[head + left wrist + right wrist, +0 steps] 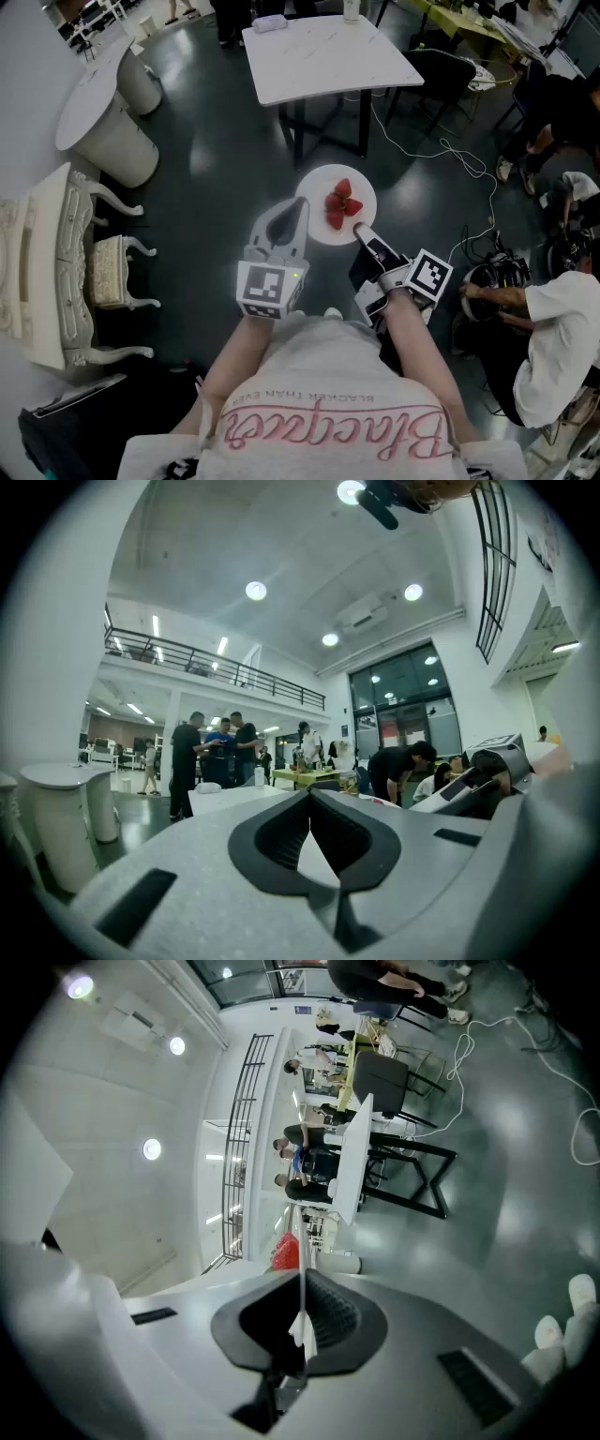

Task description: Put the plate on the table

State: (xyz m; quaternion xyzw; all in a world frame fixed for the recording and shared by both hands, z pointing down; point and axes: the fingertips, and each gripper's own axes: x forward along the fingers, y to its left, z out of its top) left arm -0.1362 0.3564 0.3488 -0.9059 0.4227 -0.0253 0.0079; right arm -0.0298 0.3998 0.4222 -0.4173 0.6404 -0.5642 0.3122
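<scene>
Our running tally, kind by kind, straight off the head view
We've got one plate (364,183) at centre, and on it a red strawberry cluster (339,203), three or four, too tight for us to split. The left gripper (302,201) and right gripper (359,228) make two. One square table (323,52) top centre, one round table (89,89) upper left, one ornate stool (111,272) at left.

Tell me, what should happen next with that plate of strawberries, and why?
Probably carry the plate forward toward the white table, kept level: the right gripper clamps its rim in midair above the floor, strawberries sit on it, and the table stands ahead.
</scene>
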